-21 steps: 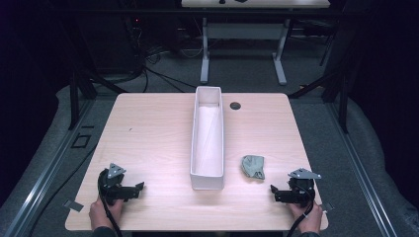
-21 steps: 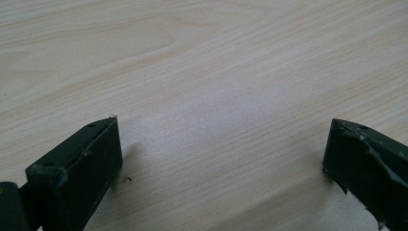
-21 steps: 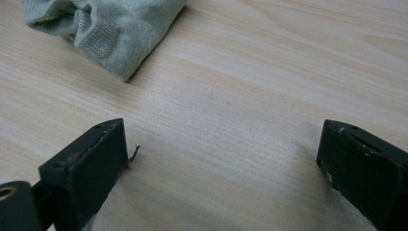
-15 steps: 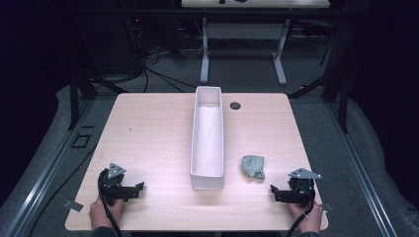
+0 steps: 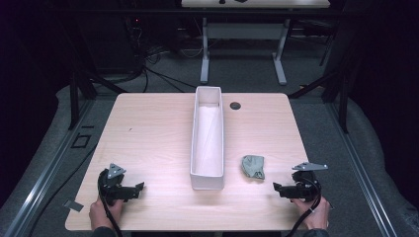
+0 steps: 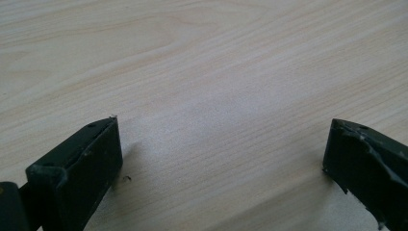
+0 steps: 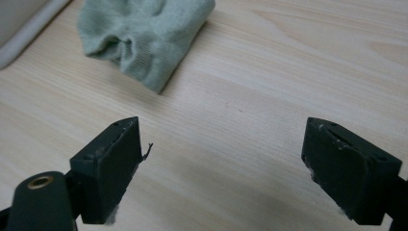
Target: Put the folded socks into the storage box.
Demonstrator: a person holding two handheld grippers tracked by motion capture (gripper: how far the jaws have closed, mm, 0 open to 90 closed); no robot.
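High view, lower right: the right tool [image 5: 276, 188] has not moved, spread wide and empty, near the small crumpled green cloth [image 5: 253, 166] on the light wooden desk [image 5: 158, 133]. Picking up hasn't started.

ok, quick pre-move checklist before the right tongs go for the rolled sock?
1. Right tongs open, nothing between them: ok.
2. Rolled sock ahead of the right tongs, apart from them: ok.
3. Sock free of the white bin, lying just beside it: ok.
4. Bin interior bare to receive it: ok.
5. Left tongs open over bare table, away from the sock: ok.
6. Sock's roll tight enough to hold: cannot tell.
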